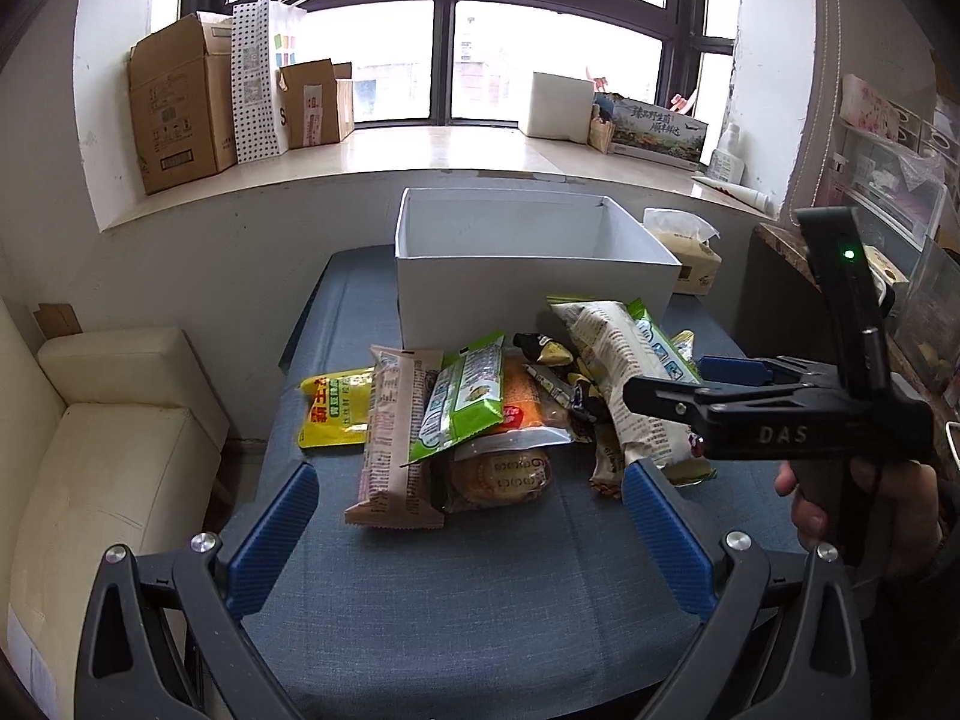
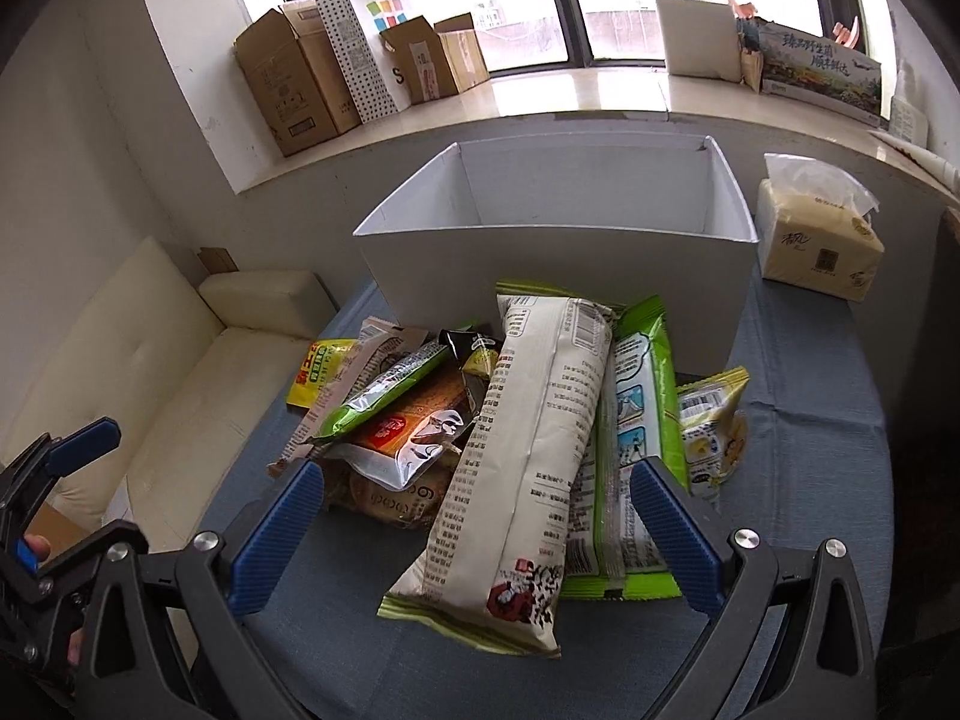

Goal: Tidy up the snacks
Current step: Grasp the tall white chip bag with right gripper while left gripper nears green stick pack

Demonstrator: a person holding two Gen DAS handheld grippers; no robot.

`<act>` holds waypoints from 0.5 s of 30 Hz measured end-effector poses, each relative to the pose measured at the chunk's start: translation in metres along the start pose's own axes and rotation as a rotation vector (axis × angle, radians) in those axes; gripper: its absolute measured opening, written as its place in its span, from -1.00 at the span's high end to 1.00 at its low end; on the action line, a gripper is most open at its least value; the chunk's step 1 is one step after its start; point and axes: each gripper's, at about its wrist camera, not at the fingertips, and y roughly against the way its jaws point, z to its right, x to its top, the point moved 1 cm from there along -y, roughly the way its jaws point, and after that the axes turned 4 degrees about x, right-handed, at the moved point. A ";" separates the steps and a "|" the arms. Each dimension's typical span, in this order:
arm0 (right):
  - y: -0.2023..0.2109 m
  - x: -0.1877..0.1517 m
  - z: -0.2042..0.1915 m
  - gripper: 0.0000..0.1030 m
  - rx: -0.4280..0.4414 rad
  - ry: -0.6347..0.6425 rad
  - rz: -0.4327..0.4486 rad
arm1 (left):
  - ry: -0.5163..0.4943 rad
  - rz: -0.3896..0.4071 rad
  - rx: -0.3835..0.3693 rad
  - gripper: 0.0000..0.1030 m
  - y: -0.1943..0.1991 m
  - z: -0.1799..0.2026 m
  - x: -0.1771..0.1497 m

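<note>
Holding both grippers spread wide and empty, we see crinkly foil snack packets (image 1: 480, 420) heaped on blue woven cloth (image 1: 480, 600) before a smooth white box (image 1: 528, 294); a long paper-like packet (image 2: 522, 450) lies between our right gripper (image 2: 474, 534) fingers, while the left gripper (image 1: 468, 534) hangs short of the heap.

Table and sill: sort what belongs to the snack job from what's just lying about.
Job: snack pile; white box; left gripper and right gripper, both open.

Lying about: tissue pack; cardboard boxes; dotted bag; sofa; bottle.
</note>
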 end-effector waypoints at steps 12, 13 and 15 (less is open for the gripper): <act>-0.049 0.001 0.009 -0.04 -0.088 0.004 -0.104 | 0.056 -0.040 0.022 -1.00 -0.015 -0.024 -0.010; -0.048 0.000 0.009 0.06 -0.087 0.006 -0.099 | 0.055 -0.043 0.023 -1.00 -0.016 -0.024 -0.011; -0.040 0.001 0.013 0.19 -0.064 -0.006 -0.080 | 0.053 -0.048 0.026 -1.00 -0.018 -0.024 -0.012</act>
